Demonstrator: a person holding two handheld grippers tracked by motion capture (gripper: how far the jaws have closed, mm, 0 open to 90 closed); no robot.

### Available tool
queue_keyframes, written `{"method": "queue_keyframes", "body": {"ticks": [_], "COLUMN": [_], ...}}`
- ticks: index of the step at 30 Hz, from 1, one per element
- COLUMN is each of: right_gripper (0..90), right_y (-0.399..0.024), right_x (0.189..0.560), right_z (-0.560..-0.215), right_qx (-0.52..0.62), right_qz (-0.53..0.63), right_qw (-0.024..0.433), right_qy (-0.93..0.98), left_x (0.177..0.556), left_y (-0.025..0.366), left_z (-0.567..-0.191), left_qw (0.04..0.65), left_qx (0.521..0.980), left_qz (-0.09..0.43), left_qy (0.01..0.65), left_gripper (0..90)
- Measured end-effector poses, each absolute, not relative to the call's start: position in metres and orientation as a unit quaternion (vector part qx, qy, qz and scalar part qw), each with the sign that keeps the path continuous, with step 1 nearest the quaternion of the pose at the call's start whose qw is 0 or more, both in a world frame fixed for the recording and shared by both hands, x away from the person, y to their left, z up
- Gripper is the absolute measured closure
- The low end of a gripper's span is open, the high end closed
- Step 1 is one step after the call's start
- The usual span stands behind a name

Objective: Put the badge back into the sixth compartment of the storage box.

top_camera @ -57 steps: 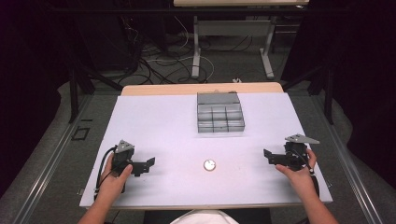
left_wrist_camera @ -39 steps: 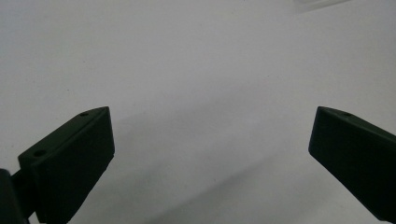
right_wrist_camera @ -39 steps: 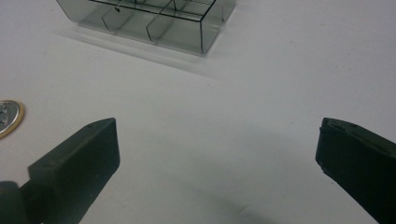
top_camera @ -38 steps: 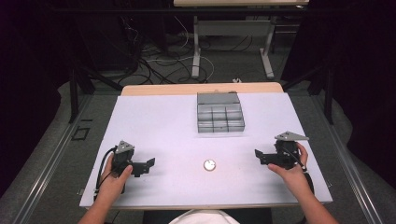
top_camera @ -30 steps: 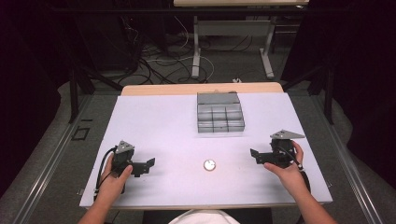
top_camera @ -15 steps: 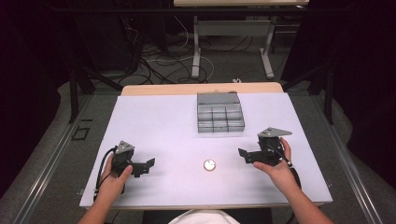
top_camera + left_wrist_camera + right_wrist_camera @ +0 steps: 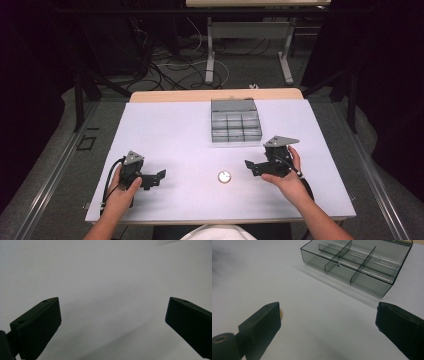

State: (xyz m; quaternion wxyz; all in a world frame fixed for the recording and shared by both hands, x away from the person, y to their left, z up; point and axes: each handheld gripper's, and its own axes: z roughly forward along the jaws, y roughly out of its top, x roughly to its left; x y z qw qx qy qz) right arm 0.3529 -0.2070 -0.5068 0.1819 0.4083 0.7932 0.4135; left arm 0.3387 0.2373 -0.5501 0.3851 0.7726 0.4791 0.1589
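Small round disc [image 7: 225,176], possibly a coin, lies on the white table [image 7: 165,135], lower centre, untouched. Right claw [image 7: 249,165] just right of it, jaws apart but just been closing, nothing between. Left claw [image 7: 161,175] apart, idle. Compartment tray [image 7: 235,120] empty; pick and placement remain.

No writing, label, brand, number or sign can be read anywhere: the small round disc [image 7: 224,176] at the table's six o'clock side is too small and bright to tell any marking on its face.
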Motion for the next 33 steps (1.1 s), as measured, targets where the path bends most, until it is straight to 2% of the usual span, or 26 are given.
{"method": "queue_keyframes", "body": {"ticks": [33], "right_gripper": [14.6], "right_y": [-0.167], "right_x": [0.354], "right_z": [-0.515], "right_qx": [0.358], "right_qz": [0.389], "right_qw": [0.151], "right_qy": [0.835], "left_x": [0.339], "left_y": [0.236], "left_z": [-0.550], "left_qw": [0.384], "left_qx": [0.772], "left_qz": [0.154], "left_qy": [0.482], "left_gripper": [0.8]}}
